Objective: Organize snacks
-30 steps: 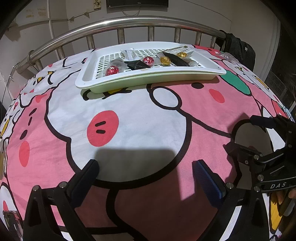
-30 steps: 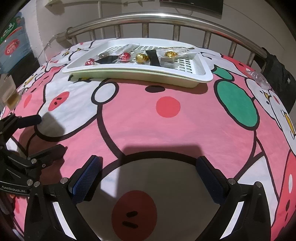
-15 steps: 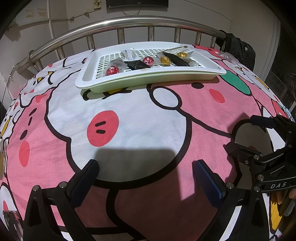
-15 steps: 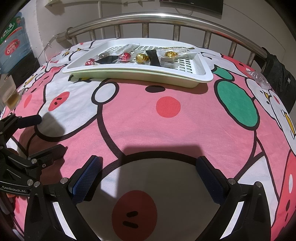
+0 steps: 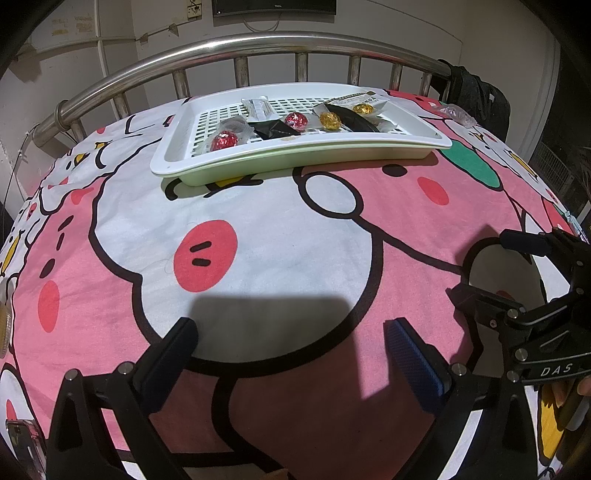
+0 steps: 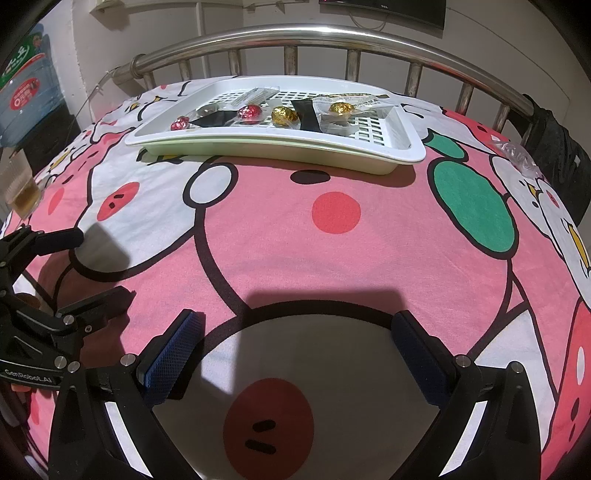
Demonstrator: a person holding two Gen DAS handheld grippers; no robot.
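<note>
A: How did the claws stand?
B: The left claw (image 5: 290, 341) and the right claw (image 6: 297, 341) both gaped wide, gripping nothing, low over the cartoon bedspread (image 6: 332, 258).
A: And the snacks?
B: Well beyond them, red (image 5: 224, 140) and gold (image 6: 284, 115) foil sweets lay in the white tray (image 5: 303, 149) near the metal headboard (image 6: 295, 35).

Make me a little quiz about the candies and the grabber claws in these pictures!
1. True or false: the white tray holds two red foil candies.
2. Which colour is the foil candy farthest right in the tray in the left wrist view? A) gold B) blue C) green
3. Fill in: the left gripper and right gripper are both ____ and hold nothing.

Key:
1. True: one red candy and another.
2. A
3. open
</note>
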